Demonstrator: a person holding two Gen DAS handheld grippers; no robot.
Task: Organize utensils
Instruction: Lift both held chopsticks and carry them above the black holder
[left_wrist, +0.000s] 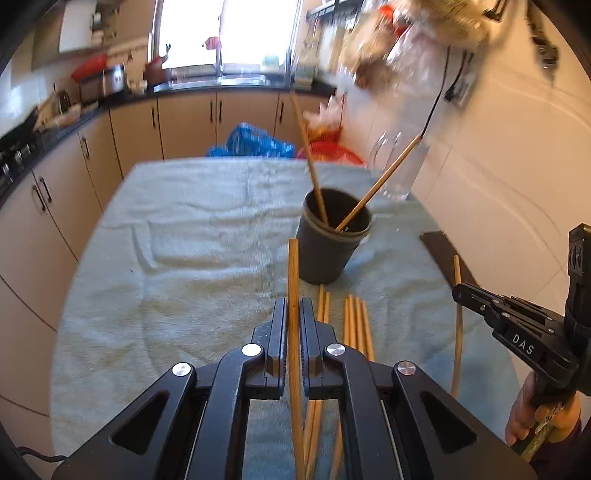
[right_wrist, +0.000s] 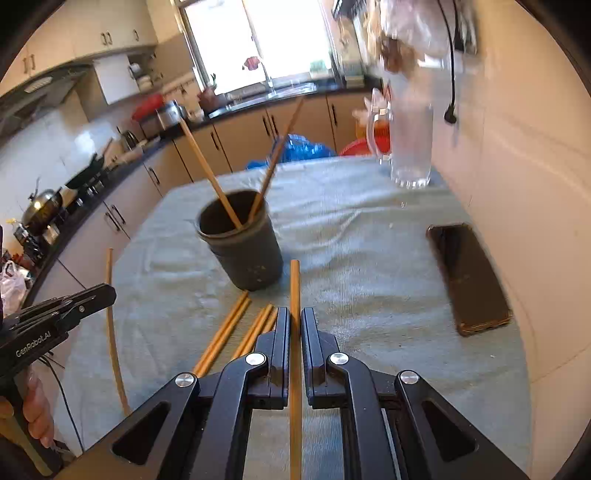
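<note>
Black fingers of the left gripper (left_wrist: 293, 314) pinch a single wooden chopstick (left_wrist: 293, 280) between them, its tip pointing up toward the dark cup (left_wrist: 328, 251). In the right wrist view the right gripper (right_wrist: 294, 325) is likewise closed narrow on one chopstick (right_wrist: 294, 291) of its own, which also reaches toward the cup (right_wrist: 247, 251).

Counting chopsticks: one in each gripper, two standing tilted inside the cup (left_wrist: 354, 206), leaning apart toward opposite rims, and a loose group lying flat on the towel (left_wrist: 184, 229) just in front of the cup. That group (left_wrist: 354, 321) shows as a pair on the left of it and about four more on the right; the exact count is hard to tell where the gripper covers them.

One cup stands on the towel, upright. Right of the cup and well apart from it lies one dark phone (right_wrist: 469, 277), flat, near the wall. Behind the cup, toward the far right corner of the towel, stands one clear glass jug (right_wrist: 410, 147) with a handle.

A pale grey-green towel covers the whole table. Left of the cup runs a black countertop (right_wrist: 122, 162) with beige cabinets under it, pans on a stove (right_wrist: 55, 206), and a bright window (left_wrist: 229, 33) behind the cup over a sink. A blue bag (left_wrist: 255, 142) sits beyond the table's far edge.
</note>
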